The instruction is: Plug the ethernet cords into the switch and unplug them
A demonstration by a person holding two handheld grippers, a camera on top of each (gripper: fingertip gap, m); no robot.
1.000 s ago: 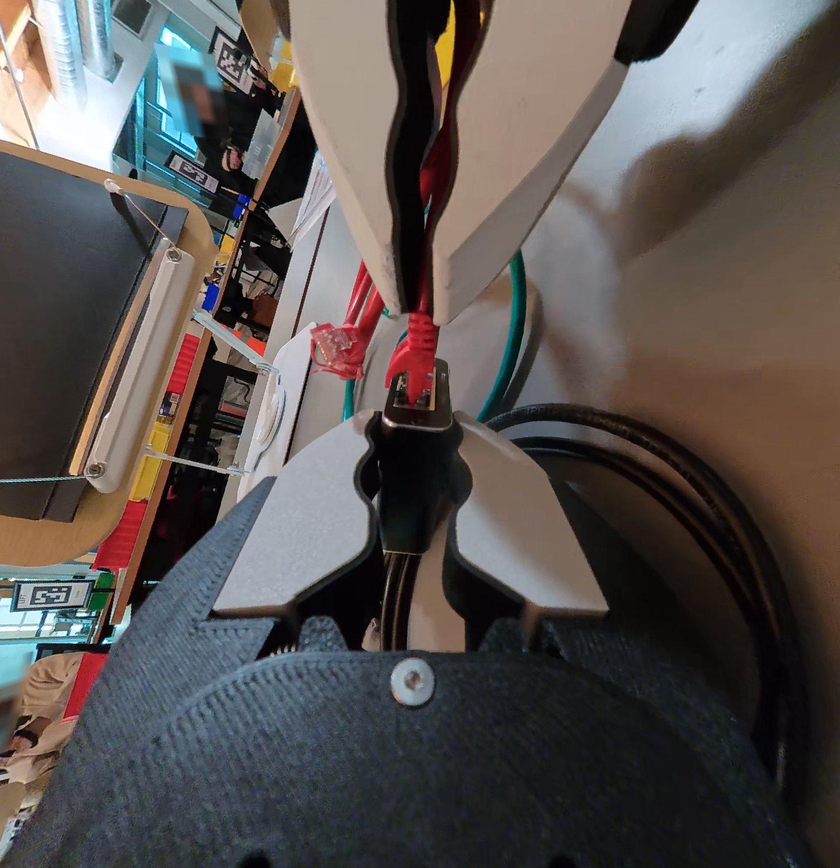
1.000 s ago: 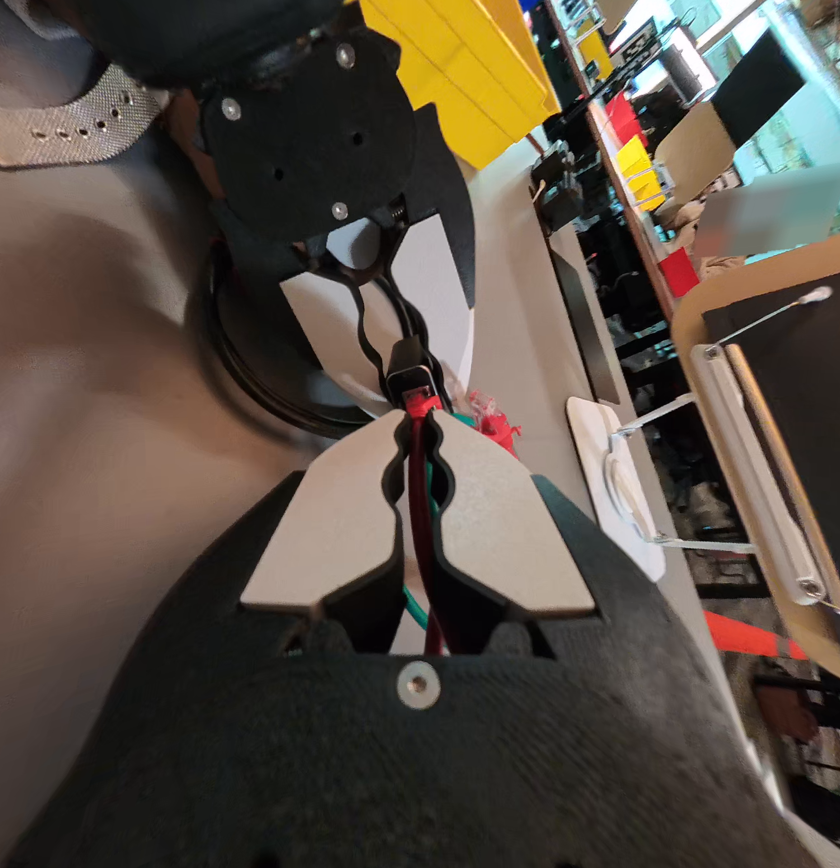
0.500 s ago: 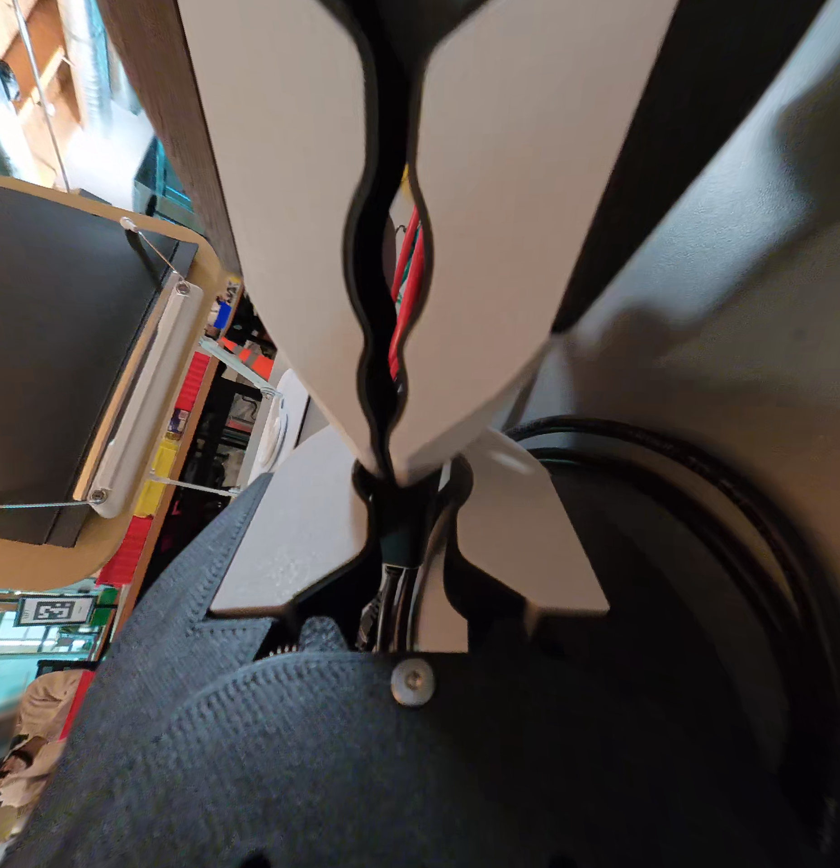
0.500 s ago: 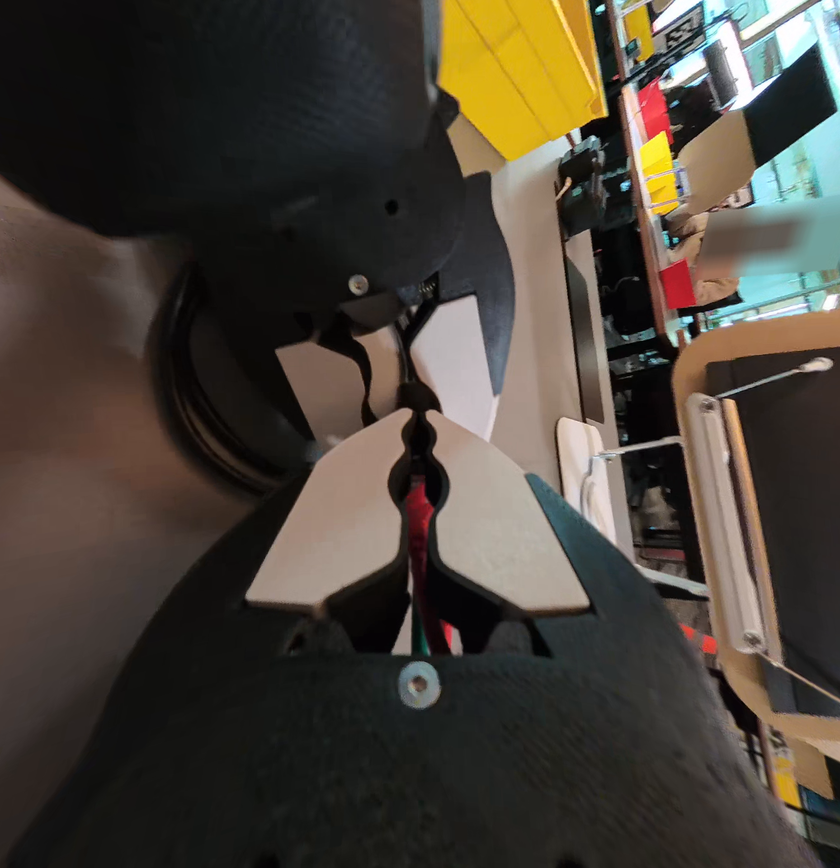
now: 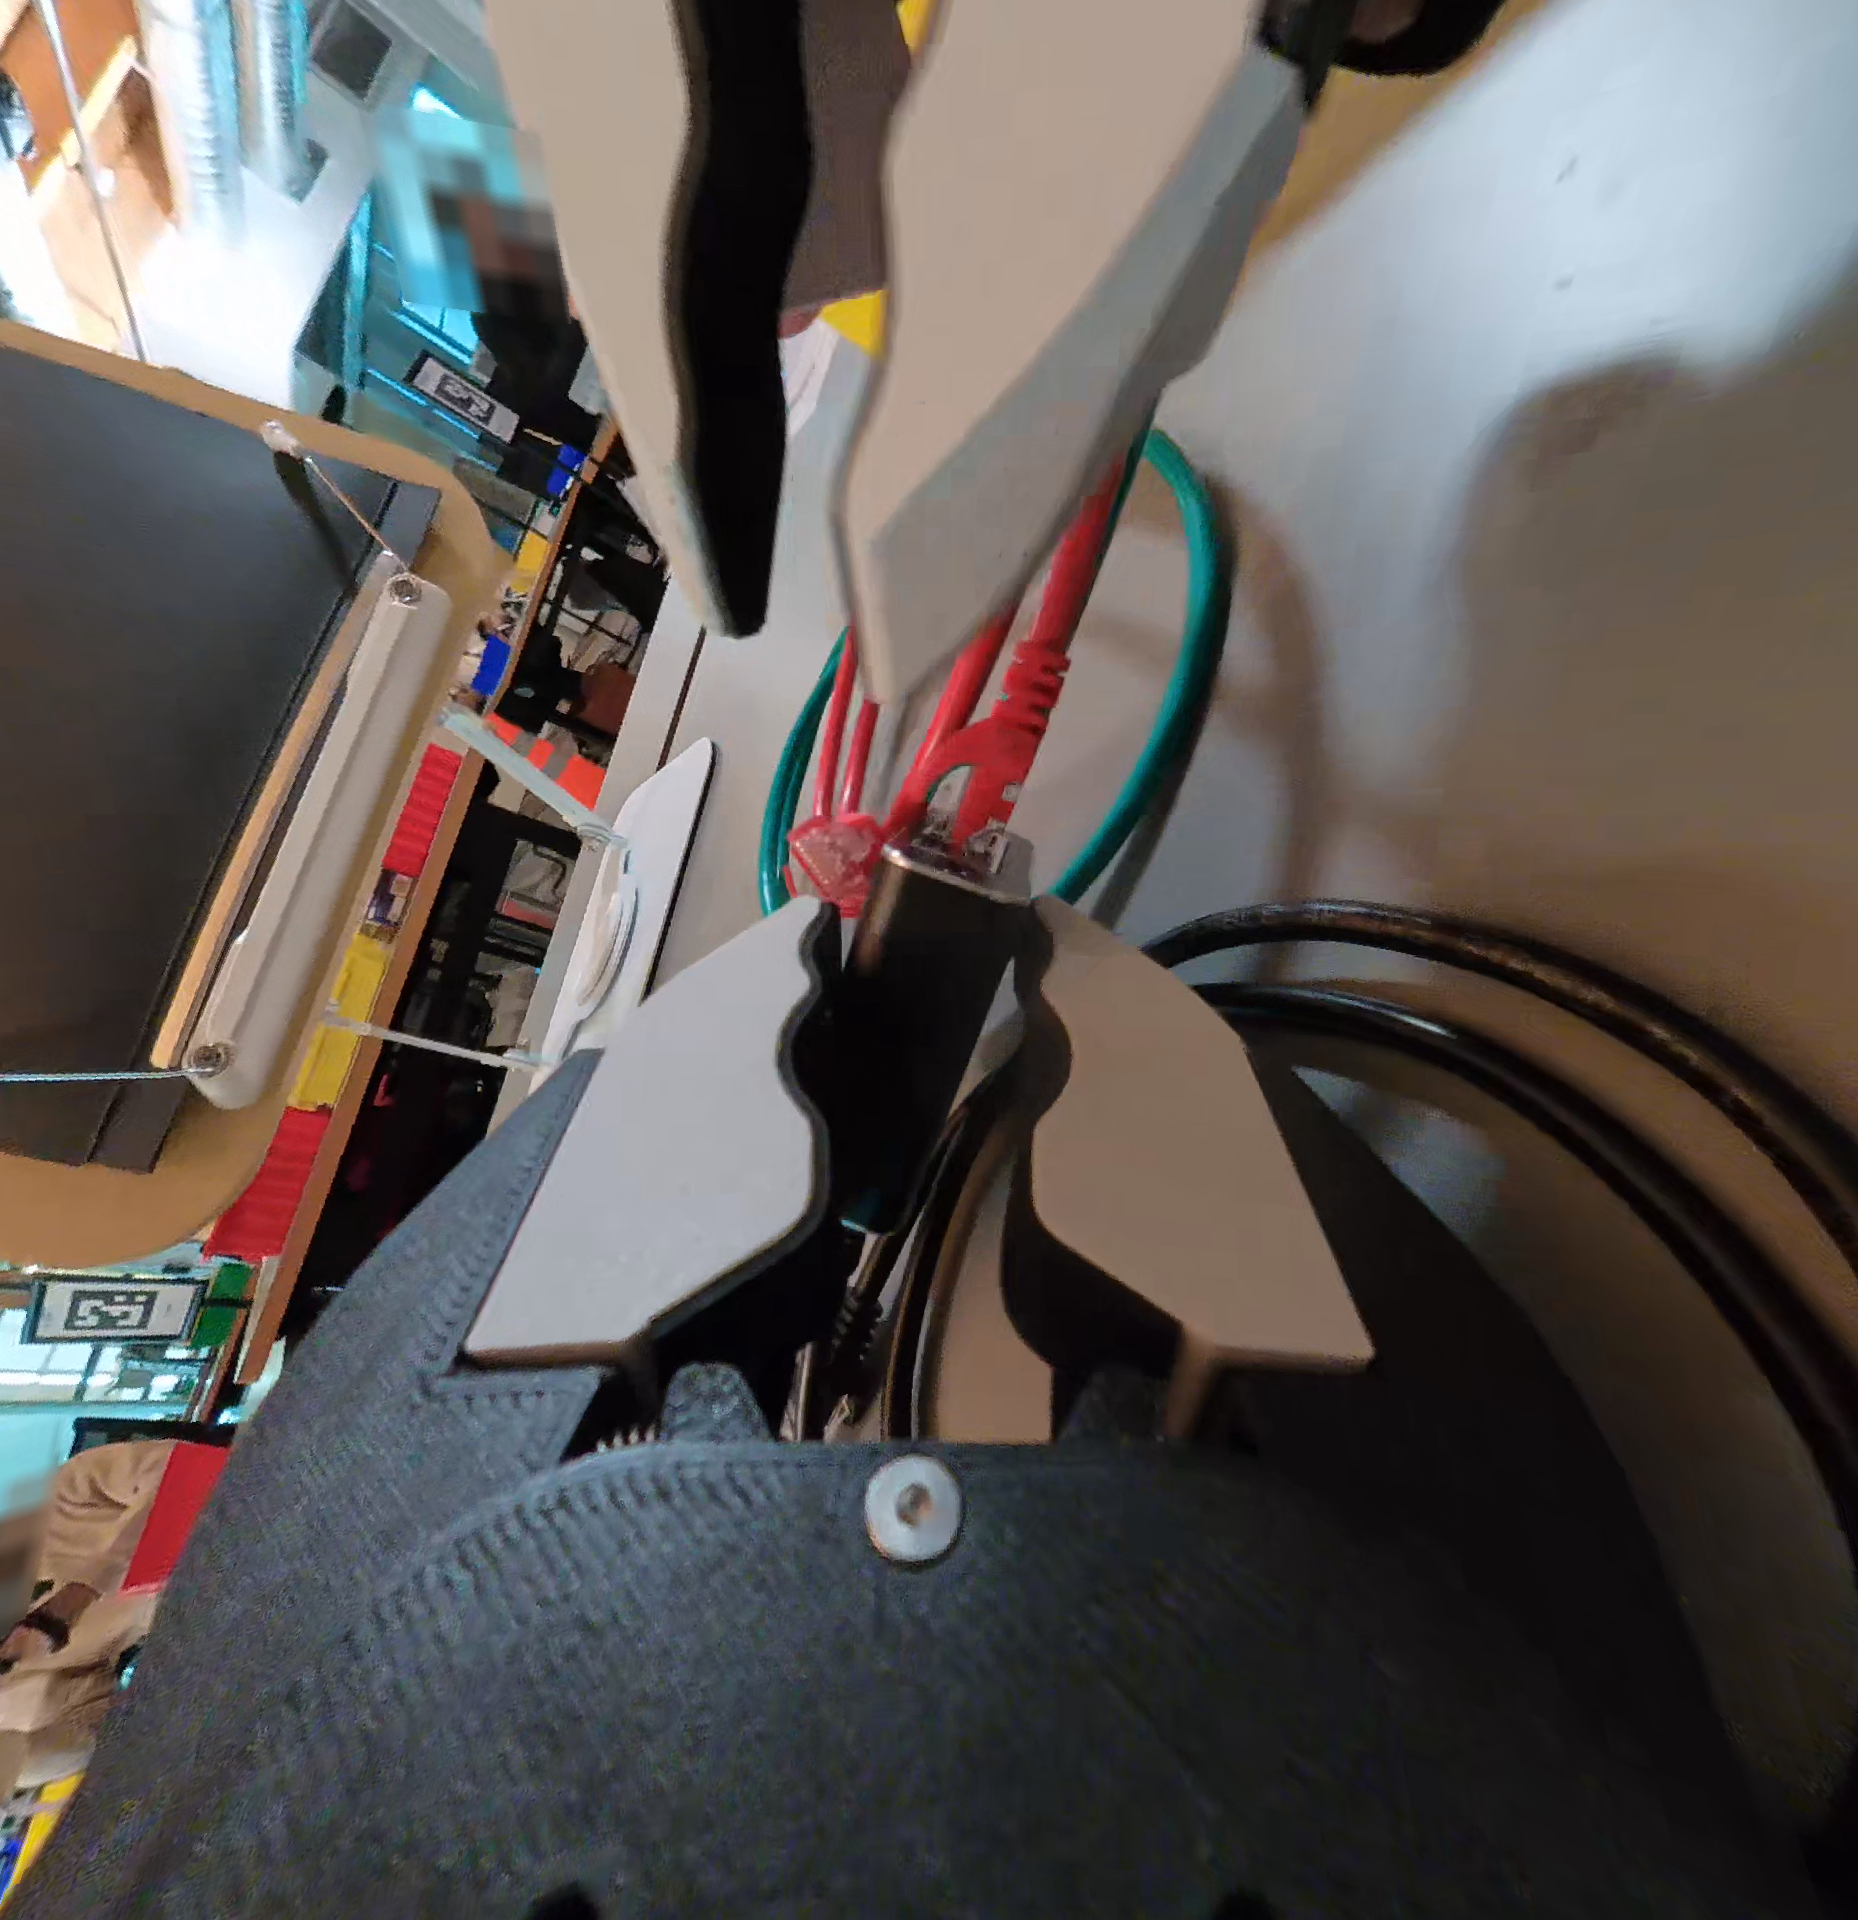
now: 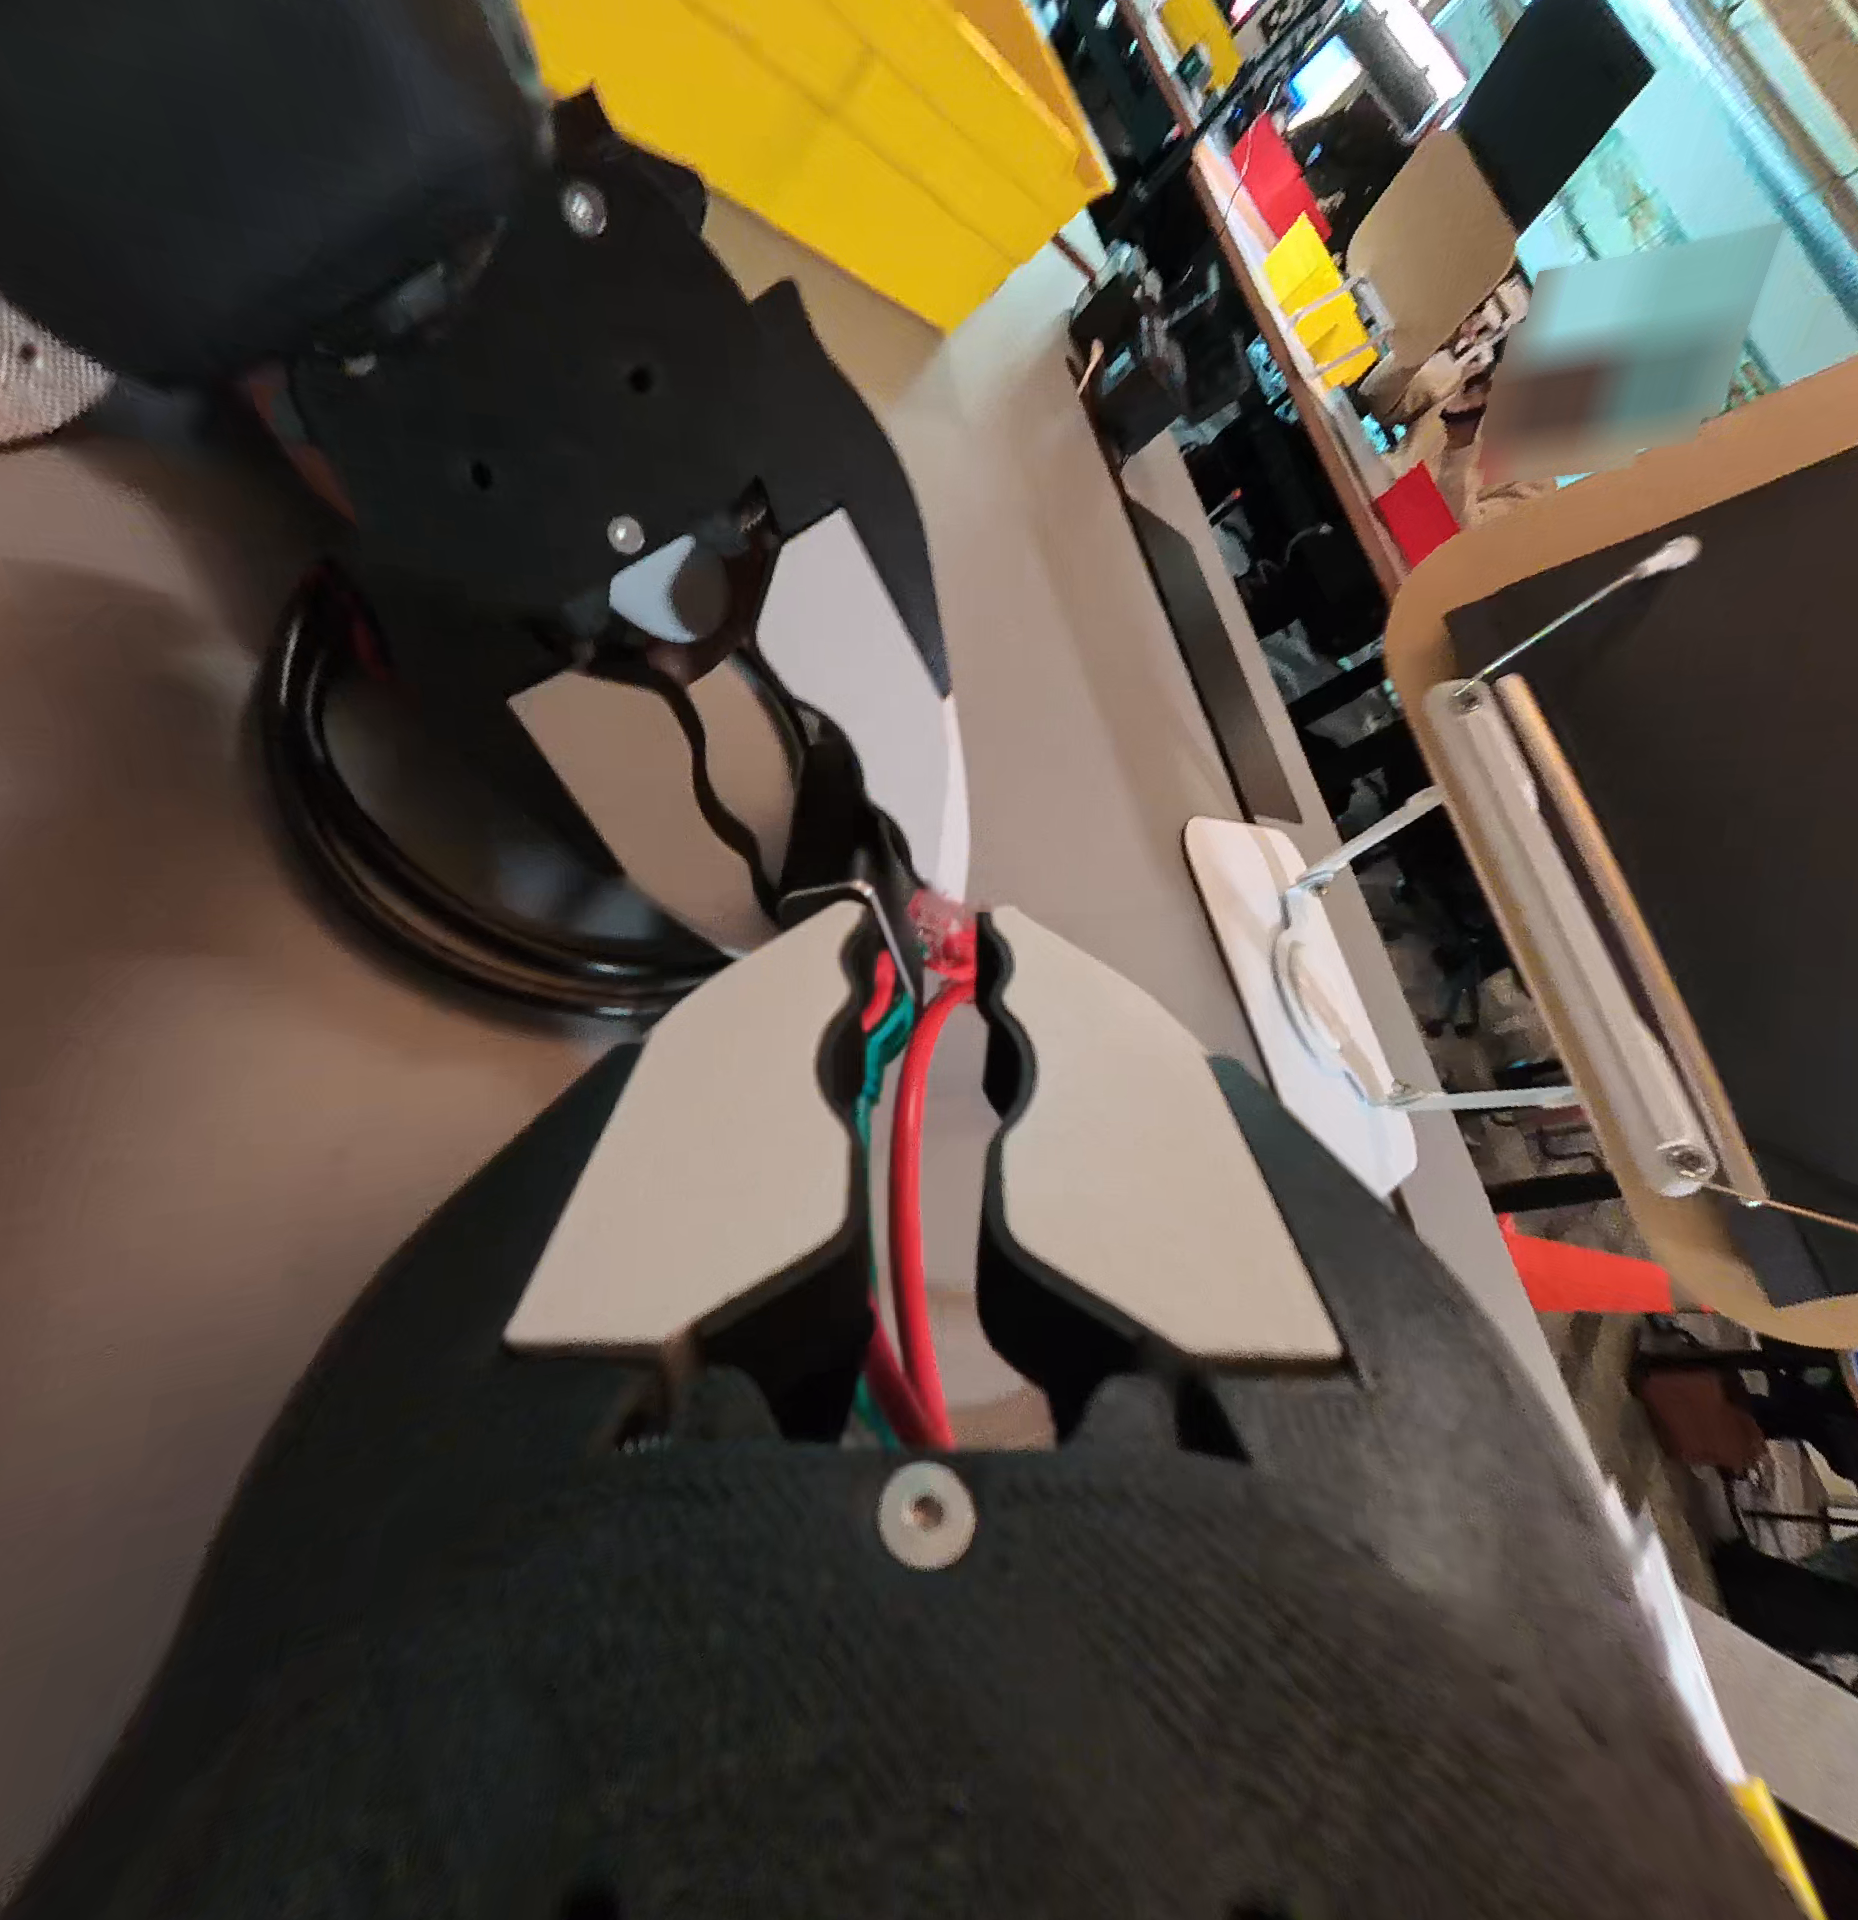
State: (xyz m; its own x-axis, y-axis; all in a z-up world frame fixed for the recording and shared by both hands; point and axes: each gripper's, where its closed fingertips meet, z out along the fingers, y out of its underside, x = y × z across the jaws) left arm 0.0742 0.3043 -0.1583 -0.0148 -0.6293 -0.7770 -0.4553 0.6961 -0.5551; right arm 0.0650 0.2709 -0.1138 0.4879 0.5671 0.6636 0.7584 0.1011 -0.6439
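My left gripper (image 5: 925, 914) is shut on the small black switch (image 5: 920, 1029) and holds it port side forward. A red ethernet plug (image 5: 992, 769) sits in a port on the switch's face. A second red plug (image 5: 837, 857) hangs loose just left of it. A green cord (image 5: 1190, 644) loops behind. My right gripper (image 5: 811, 655) hovers above the switch, open, jaws apart. In the right wrist view, my right gripper (image 6: 920, 920) is open around a red cord (image 6: 914, 1101) without pinching it. The left gripper (image 6: 831, 831) holds the switch just beyond.
A coil of black cable (image 5: 1527, 997) lies on the grey table (image 5: 1527, 416) under the left gripper. A white pad with a wire stand (image 6: 1289, 987) lies to the side. Yellow bins (image 6: 852, 135) stand at the far end. A black wood-framed board (image 6: 1683, 883) stands beyond the edge.
My right gripper, shut on the red cord, pressed its plug against the switch, then opened and drew back. The red plug stays in the port. The left gripper kept its hold.
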